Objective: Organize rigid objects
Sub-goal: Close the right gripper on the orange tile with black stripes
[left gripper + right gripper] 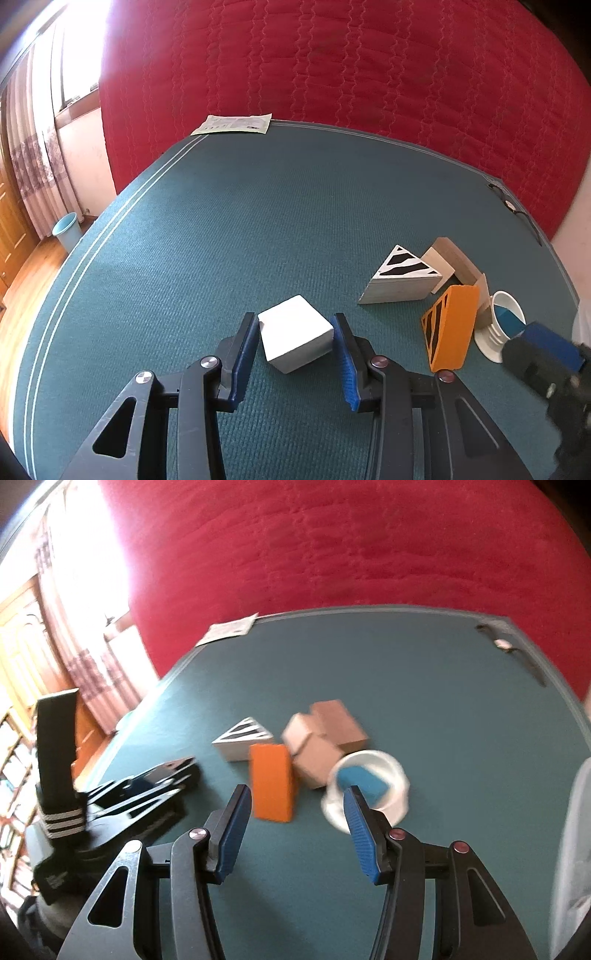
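A white block (295, 334) lies on the green cloth between the open fingers of my left gripper (295, 325); the pads stand beside it, and contact is unclear. To its right lie a zebra-striped triangular block (400, 277), tan wooden blocks (454, 264), an orange wedge (448, 328) and a white cup (498, 325) on its side with a blue piece inside. My right gripper (297, 794) is open and empty just in front of the orange wedge (273, 784) and the white cup (373, 784). The right view is motion-blurred.
The table (184, 240) has a green cloth with white edge stripes. A paper sheet (232, 123) lies at its far left corner and eyeglasses (513, 206) at the far right edge. A red quilt (332, 55) hangs behind. A blue bin (68, 229) stands on the floor at left.
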### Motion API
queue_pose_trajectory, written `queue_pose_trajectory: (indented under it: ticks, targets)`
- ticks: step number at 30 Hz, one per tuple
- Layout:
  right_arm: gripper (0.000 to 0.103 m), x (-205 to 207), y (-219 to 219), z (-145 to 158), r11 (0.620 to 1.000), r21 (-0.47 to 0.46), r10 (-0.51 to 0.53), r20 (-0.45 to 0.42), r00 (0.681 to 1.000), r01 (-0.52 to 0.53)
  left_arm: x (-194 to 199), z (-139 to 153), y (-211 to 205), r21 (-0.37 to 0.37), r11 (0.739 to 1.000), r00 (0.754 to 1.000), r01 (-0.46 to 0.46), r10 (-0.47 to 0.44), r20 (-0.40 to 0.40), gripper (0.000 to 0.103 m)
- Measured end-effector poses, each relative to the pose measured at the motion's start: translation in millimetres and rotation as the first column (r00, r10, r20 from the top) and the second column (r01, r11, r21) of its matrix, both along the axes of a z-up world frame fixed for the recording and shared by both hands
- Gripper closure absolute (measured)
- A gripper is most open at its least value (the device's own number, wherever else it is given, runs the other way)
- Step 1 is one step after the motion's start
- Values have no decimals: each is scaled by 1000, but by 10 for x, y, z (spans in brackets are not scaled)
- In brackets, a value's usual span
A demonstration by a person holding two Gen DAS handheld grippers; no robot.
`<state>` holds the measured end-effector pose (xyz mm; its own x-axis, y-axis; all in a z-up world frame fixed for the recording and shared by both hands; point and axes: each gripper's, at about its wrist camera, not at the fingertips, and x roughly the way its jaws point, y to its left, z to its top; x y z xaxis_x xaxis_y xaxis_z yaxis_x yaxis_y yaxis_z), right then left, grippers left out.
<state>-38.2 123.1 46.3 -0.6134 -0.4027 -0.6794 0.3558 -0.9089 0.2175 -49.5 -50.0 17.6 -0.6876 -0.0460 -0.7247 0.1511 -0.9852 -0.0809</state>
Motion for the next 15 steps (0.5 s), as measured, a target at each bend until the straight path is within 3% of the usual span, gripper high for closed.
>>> queue_pose_trajectory:
  ticks: [7, 15]
  targets:
    - [59, -109, -172, -150, 997, -38, 66, 73, 995, -63, -4, -20, -62, 20, 999, 999, -42, 42, 16, 64]
    - [65, -351, -311, -283, 999, 27, 41, 64, 997, -43, 4, -25, -38, 10, 999, 999, -44, 43, 14, 64]
